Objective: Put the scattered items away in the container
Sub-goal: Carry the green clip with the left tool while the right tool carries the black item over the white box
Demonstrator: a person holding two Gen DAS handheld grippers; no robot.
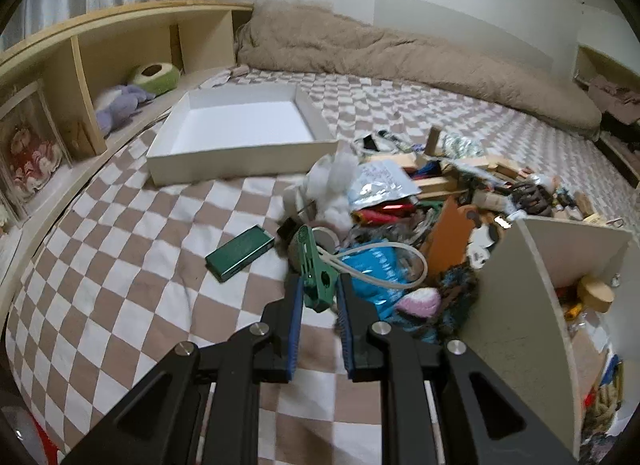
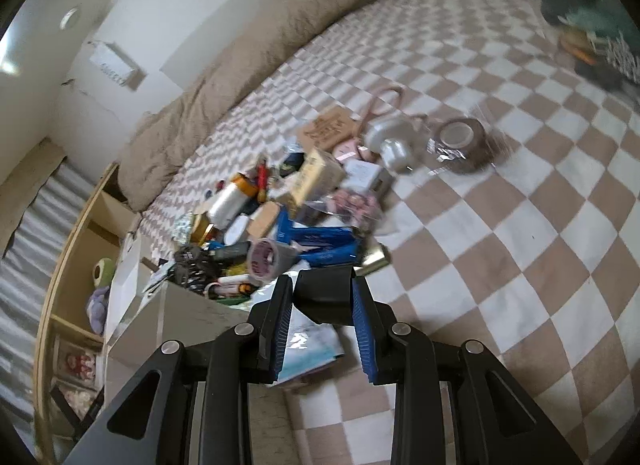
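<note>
My left gripper [image 1: 319, 297] is shut on a green plastic tool [image 1: 314, 269] with a white looped cord [image 1: 380, 265], held above the checkered bed. An empty white shallow box [image 1: 240, 125] lies ahead to the left. A pile of scattered items [image 1: 440, 201] lies to the right. My right gripper [image 2: 322, 297] is shut on a black box-like object [image 2: 324, 295], held above the pile [image 2: 280, 217] and next to a beige open box [image 2: 188, 305].
A dark green flat case [image 1: 240, 251] lies alone on the checkered sheet. A beige box wall [image 1: 532, 305] stands at the right with items inside. A wooden shelf [image 1: 80, 77] runs along the left. A brown blanket [image 1: 380, 57] lies at the back. A tape roll [image 2: 460, 141] lies on the sheet.
</note>
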